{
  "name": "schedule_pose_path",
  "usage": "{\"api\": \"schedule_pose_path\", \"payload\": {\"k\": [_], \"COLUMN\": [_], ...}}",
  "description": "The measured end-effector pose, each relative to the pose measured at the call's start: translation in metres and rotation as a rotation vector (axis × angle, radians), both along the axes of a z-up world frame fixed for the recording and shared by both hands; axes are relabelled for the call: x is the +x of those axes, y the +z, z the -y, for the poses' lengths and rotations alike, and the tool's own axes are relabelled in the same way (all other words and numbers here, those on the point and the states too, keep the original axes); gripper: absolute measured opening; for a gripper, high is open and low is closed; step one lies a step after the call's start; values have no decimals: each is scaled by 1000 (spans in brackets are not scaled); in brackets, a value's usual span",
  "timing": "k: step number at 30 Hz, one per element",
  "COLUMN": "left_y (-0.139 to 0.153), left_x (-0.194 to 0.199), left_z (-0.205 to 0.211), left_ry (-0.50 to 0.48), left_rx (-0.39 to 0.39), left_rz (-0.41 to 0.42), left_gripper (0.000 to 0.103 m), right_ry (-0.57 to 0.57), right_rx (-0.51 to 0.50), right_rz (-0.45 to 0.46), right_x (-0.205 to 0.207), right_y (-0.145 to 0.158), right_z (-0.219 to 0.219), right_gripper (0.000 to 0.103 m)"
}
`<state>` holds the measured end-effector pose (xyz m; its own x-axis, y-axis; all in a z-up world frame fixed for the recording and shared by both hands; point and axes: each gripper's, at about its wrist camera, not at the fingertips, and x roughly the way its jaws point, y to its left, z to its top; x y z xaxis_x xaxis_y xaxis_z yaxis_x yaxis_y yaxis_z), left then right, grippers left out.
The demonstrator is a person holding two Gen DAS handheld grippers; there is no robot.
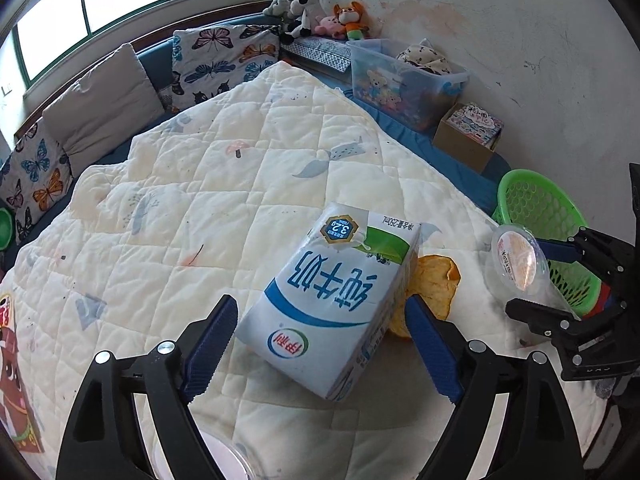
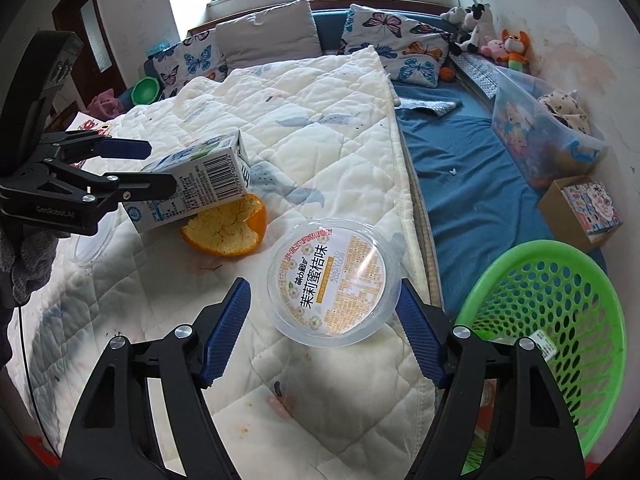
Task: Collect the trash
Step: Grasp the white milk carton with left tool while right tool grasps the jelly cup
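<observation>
A white-and-blue milk carton (image 1: 332, 300) lies on the quilt, resting partly on an orange peel (image 1: 436, 284). My left gripper (image 1: 320, 332) is open, its jaws on either side of the carton's near end without touching it. A clear plastic jelly cup (image 2: 334, 280) with a printed lid lies near the quilt's edge. My right gripper (image 2: 322, 328) is open around the cup, not gripping it. The carton (image 2: 192, 188), peel (image 2: 228, 228) and left gripper (image 2: 156, 164) also show in the right wrist view, and the cup (image 1: 520, 260) and right gripper (image 1: 548, 276) in the left wrist view.
A green mesh basket (image 2: 560, 344) stands right of the bed edge with a scrap inside. Another clear cup (image 1: 224, 460) lies under my left gripper. A clear toy bin (image 1: 404, 80), a cardboard box (image 1: 472, 132), pillows and plush toys line the far side.
</observation>
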<state>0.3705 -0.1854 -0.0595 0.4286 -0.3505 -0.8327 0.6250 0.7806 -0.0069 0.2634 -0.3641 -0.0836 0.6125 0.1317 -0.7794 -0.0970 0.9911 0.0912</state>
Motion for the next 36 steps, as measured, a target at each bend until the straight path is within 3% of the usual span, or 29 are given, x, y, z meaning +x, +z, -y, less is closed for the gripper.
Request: {"api": "schedule_pose_path", "payload": {"k": [14,27,36], "left_y": [-14,-18,-10], "left_x": [13,14,1], "left_z": [4,13,10], "left_ry": [-23,-21,13], "left_rx": [-30,-8,-1], "left_rz": [-45,-30,28], "left_gripper": [81,80,70], "right_ry": [4,3,-5], "right_rx": [21,19,29], "right_rz": [-3,-1,33], "right_x": [0,-1,-13], "right_y": [-2,-1,9], "right_z": [6,5,5], "right_gripper": [68,68,68]}}
